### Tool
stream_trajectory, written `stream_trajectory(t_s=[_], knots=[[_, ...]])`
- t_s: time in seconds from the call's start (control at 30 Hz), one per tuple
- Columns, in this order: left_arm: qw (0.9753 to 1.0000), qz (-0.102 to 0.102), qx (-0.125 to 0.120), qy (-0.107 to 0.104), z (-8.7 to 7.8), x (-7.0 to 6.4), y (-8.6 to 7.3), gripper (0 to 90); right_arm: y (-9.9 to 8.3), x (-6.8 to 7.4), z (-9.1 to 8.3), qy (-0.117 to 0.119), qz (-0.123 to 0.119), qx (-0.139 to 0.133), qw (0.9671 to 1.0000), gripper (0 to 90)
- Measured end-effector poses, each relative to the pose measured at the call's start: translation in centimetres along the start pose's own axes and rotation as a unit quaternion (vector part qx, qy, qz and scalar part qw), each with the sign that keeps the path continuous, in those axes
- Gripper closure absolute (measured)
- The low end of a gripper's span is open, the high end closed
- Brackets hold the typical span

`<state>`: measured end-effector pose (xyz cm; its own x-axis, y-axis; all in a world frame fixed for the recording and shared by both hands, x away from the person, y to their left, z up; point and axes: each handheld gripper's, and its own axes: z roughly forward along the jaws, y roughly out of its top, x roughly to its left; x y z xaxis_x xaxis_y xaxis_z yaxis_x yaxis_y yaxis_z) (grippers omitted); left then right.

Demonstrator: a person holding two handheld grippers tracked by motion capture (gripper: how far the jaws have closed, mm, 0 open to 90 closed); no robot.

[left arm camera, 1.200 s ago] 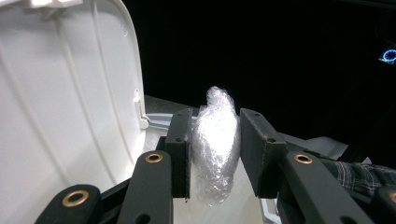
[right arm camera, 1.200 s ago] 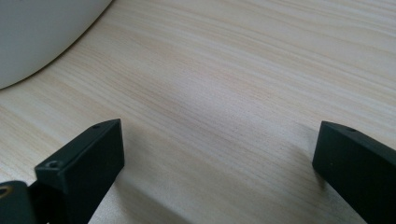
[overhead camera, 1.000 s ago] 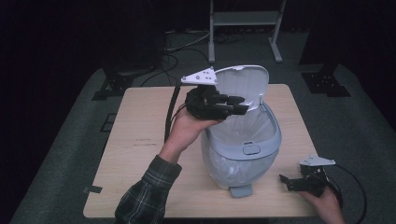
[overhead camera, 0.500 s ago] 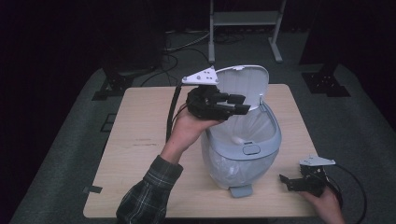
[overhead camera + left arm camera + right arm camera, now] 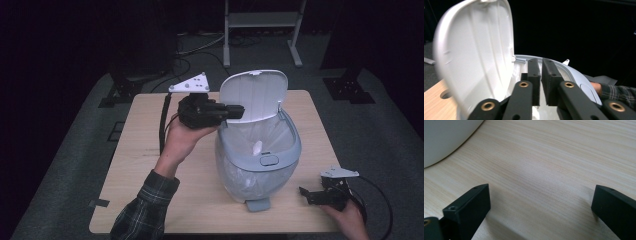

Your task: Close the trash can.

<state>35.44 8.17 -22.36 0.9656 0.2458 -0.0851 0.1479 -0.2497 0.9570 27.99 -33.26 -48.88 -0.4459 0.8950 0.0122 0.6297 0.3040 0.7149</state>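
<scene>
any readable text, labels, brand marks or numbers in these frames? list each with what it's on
None: no word, number or brand mark can be read.
Bin: grey body, raised lid and front button are plain.
Left gripper: black jaws, brass rivets, no marking.
Right gripper: black jaws, unmarked.
Grey plate on the left gripper: screw holes, no lettering.
Table: bare wood grain.
</scene>
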Motion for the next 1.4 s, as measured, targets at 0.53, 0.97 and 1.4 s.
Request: stream_trajectory(t_s=[0.53, 0.97, 1.4], knots=[[0.9975, -0.001, 0.004, 0.070, -4.1, 2.7, -1.1, 90.0, 0.0, 0.0, 0.0, 0.000, 0.000, 0.000, 1.0000, 1.1], [0.9959, -0.008, -0.010, 0.090, -2.9, 5.9, -0.9, 89.9, 0.0, 0.0, 0.0, 0.000, -0.001, 0.000, 1.0000, 1.1], [0.9976, -0.006, -0.031, 0.061, -1.4, 6.4, 0.3, 90.0, 0.0, 0.0, 0.0, 0.000, 0.000, 0.000, 1.0000, 1.1]])
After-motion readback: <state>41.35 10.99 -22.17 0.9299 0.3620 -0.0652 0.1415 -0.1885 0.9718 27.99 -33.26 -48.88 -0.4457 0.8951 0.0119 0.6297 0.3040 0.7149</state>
